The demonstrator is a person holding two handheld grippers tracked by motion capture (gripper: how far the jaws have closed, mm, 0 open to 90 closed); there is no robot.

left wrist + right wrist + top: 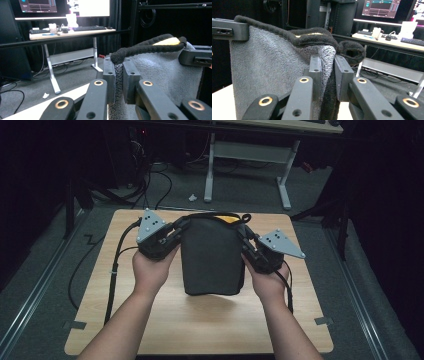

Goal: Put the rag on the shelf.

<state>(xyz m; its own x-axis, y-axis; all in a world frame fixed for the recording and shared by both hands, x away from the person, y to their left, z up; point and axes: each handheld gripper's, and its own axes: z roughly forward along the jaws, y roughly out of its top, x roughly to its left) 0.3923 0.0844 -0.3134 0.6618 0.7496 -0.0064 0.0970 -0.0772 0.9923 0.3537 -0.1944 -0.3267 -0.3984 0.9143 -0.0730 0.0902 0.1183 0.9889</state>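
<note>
The left tool (172,234) pinches the left top edge of a dark grey towel (212,255) — the right tool (248,242) is clamped on the right top edge. The towel hangs between them, its bottom on the tabletop (210,325).

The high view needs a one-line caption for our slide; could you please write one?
Two hand-held grippers, left and right, each clamp a top corner of a dark grey towel hanging over a wooden table.
</note>
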